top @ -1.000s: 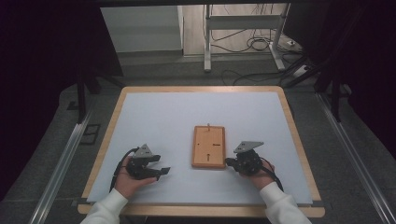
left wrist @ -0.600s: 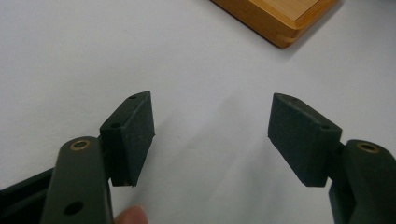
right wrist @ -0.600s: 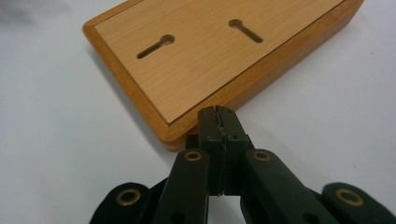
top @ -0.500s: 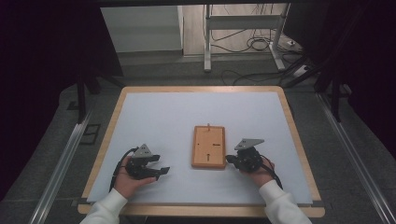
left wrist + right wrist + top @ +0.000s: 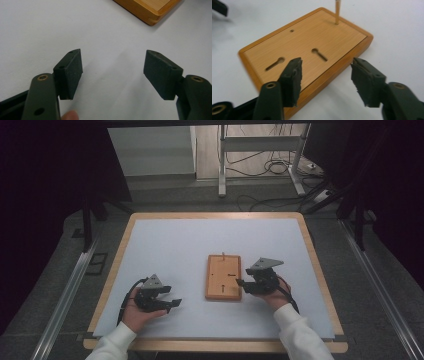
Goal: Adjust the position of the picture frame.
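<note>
A flat wooden board point(image 5: 223, 277) lies on the white table top point(image 5: 180, 245), a thin brass peg point(image 5: 223, 254) upright at its far end. In the right gripper view the board point(image 5: 307, 47) shows two keyhole slots, a small hole and the peg point(image 5: 337, 11). My right gripper point(image 5: 240, 283) is open at the board's right edge, its jaws point(image 5: 325, 75) astride that edge with nothing held. My left gripper point(image 5: 175, 303) rests open on the table to the board's left. In its own view the left gripper point(image 5: 113, 68) is empty, with a corner of the board point(image 5: 150, 8) beyond.
The table has a wooden rim point(image 5: 320, 265). Metal rails point(image 5: 65, 295) run along both sides on the floor. A stand and loose cables point(image 5: 265, 167) lie beyond the far edge. Wide white surface stretches behind the board.
The right gripper has edged slightly left toward the board's edge. The left gripper has stayed put.
</note>
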The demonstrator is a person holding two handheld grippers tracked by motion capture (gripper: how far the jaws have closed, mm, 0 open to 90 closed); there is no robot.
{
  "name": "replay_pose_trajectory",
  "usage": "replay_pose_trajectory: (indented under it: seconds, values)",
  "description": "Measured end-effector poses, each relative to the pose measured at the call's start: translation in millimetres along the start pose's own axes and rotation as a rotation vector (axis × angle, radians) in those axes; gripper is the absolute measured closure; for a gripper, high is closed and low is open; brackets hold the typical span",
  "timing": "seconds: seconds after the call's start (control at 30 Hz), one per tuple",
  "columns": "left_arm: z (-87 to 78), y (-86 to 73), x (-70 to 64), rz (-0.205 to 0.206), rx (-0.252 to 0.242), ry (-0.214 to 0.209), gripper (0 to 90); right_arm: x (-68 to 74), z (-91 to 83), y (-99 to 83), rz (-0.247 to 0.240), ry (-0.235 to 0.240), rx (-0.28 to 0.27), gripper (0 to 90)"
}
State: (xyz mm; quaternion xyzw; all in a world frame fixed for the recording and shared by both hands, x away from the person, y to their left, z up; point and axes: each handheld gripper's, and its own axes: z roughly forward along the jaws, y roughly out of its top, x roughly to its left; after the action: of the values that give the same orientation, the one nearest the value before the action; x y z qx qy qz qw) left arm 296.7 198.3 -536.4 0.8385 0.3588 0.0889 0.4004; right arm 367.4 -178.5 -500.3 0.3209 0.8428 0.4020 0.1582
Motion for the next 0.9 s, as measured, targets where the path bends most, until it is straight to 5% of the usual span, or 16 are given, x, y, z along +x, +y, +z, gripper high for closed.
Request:
replay_pose_trajectory:
  seconds: [0.6, 0.8, 0.9]
  values:
    - [0.7, -0.3, 1.5, 0.001, 0.005, -0.012, 30.7, -23.7, 64.6, 48.0, -0.016, 0.012, 0.019, 46.0]
    - [1.0, -0.8, 3.0, -0.002, 0.006, -0.013, 30.8, -22.9, 83.7, 56.2, -0.029, 0.045, 0.019, 54.2]
    - [0.5, -0.9, 3.1, 0.0, 0.005, -0.011, 30.8, -20.4, 90.0, 59.6, -0.036, 0.053, 0.025, 66.1]
